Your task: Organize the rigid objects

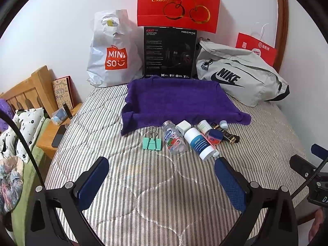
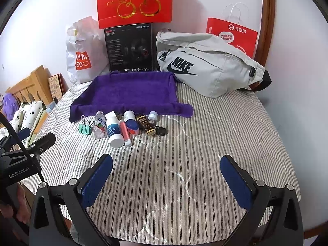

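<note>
Both grippers gape wide and empty over the striped bedcover: the left gripper (image 1: pixel 162 176) low in its frame, the right gripper (image 2: pixel 167 174) likewise. Centre-frame, the small items cluster just before the purple towel (image 1: pixel 176 100), among them a green binder clip (image 1: pixel 152 142) and white bottle (image 1: pixel 201 143). Behind the bottle, overlapping pieces are hard to tell apart.

Lower half of the frame: the striped bed (image 2: pixel 184 143) lies bare. Above it, a row of small items (image 2: pixel 123 125) blocks the purple towel (image 2: pixel 131 90).
</note>
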The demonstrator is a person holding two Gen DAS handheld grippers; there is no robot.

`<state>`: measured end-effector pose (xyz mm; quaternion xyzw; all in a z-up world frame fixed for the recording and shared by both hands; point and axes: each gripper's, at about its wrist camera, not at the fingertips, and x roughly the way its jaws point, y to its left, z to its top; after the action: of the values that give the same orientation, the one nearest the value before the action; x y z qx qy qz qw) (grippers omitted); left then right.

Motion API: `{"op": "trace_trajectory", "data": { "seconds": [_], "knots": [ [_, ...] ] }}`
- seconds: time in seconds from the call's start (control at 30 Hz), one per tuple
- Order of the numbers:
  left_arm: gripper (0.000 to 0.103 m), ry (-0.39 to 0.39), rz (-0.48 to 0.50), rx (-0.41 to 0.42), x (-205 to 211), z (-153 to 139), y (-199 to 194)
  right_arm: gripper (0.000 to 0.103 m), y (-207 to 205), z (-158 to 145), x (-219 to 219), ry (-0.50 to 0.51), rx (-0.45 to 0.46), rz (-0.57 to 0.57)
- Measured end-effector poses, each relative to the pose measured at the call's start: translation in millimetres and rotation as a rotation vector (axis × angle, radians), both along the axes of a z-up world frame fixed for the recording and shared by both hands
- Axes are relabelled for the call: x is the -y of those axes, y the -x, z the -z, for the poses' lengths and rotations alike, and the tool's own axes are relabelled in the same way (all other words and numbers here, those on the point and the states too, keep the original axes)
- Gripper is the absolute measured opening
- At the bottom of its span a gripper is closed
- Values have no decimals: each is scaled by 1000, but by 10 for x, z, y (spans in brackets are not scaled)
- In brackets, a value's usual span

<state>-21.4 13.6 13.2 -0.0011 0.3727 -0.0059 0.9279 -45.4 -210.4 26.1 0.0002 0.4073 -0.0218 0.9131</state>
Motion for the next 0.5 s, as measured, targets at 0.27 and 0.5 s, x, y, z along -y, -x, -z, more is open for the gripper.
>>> {"op": "trace_trajectory", "data": {
  "seconds": [0.27,0.5],
  "knots": [
    [103,-4,3,1,0,0,14,103,10,-11,13,-2,4,4],
    [103,-8,8,-2,20,-17,22,103,15,-12,11,-1,3,4]
  ]
}}
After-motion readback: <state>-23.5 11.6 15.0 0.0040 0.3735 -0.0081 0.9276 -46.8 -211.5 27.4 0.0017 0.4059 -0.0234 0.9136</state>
